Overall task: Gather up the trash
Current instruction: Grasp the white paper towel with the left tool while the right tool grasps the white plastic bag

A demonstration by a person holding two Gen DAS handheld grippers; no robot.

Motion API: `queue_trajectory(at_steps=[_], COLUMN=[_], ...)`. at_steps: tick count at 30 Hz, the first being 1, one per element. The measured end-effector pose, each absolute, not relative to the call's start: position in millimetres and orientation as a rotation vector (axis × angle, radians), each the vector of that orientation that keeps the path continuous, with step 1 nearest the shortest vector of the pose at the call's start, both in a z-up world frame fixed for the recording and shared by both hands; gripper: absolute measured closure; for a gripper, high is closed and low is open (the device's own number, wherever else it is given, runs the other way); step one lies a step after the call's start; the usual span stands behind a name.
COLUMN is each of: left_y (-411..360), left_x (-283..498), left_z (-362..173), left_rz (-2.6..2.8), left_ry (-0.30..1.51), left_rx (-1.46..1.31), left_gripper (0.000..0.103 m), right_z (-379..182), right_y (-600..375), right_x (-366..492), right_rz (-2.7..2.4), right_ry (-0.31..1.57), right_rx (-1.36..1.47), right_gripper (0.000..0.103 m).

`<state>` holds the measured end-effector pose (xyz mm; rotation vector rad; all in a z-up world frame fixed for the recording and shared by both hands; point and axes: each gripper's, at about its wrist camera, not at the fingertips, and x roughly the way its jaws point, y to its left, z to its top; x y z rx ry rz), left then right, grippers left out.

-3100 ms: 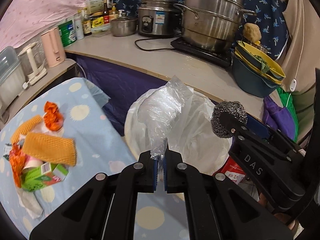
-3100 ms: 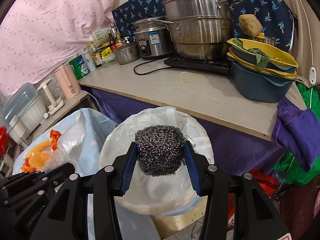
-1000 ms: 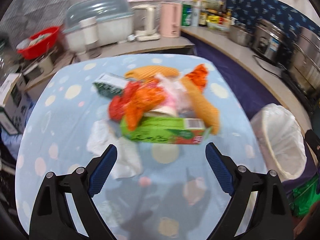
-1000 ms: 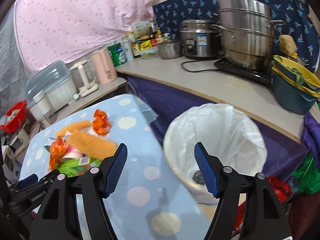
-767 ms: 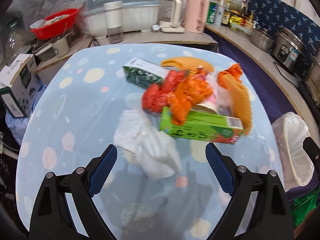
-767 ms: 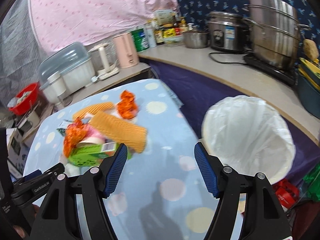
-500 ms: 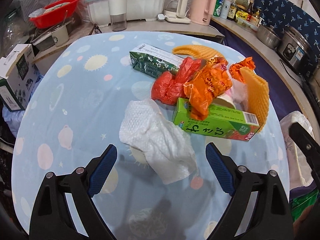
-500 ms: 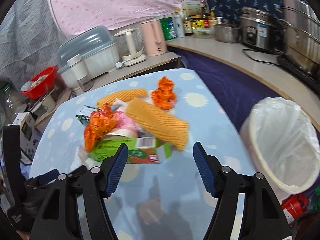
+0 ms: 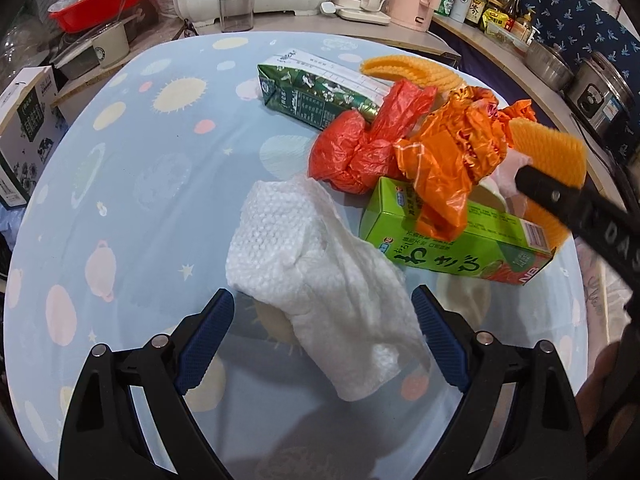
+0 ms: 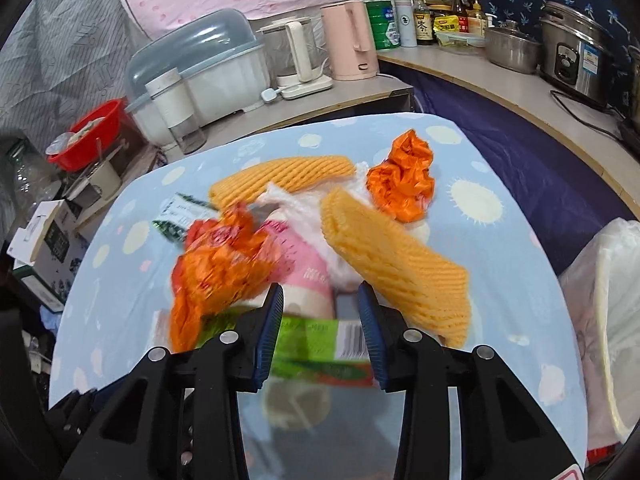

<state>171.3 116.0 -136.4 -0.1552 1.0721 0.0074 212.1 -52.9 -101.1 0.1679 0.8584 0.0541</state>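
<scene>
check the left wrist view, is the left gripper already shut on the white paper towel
No, the left gripper is open, its blue pads either side of the white paper towel lying on the table.

The left gripper [image 9: 322, 344] hangs low with its fingers [image 9: 204, 340] spread wide, nothing between them. The right gripper [image 10: 320, 320] reaches in from the right, its fingers [image 10: 269, 330] parted more narrowly, gripping nothing.

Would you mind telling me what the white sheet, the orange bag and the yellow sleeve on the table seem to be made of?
White sheet: probably paper towel, matte; dimpled embossing and soft folds show. Orange bag: thin plastic film, glossy, sharply crinkled. Yellow sleeve: likely foam netting for fruit, matte, with a ribbed lattice surface.
</scene>
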Motion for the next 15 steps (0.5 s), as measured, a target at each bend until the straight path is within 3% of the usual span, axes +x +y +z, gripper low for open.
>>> queue_trajectory(at_steps=[6,10,12,15], left_y=[116.6,115.7,117.1,119.4], left_x=[178.1,180.1,181.5,182.3], left_z=[-144.4,-143.7,-142.4,-140.8], left_rz=[-0.004,-0.018,-0.031,-0.058], left_ry=[1.088,1.079,1.077,1.083], left_rx=[-0.169,-0.159,-0.158,-0.172], left_gripper=[0.019,0.029,0.036,0.051], right_z=[-113.4,-124.1,-127.2,-126.5], right_y=[-60.7,-59.9,-60.8,-63.3], right_x=[241.1,252.3,255.0,253.6], right_rz=[0.049,0.051,0.069,0.091], right_ry=[0.888,0.908,0.921,0.924], right_rx=[0.178,0.186,0.202,0.231], right_gripper=[0.066,0.067,0.089,0.097])
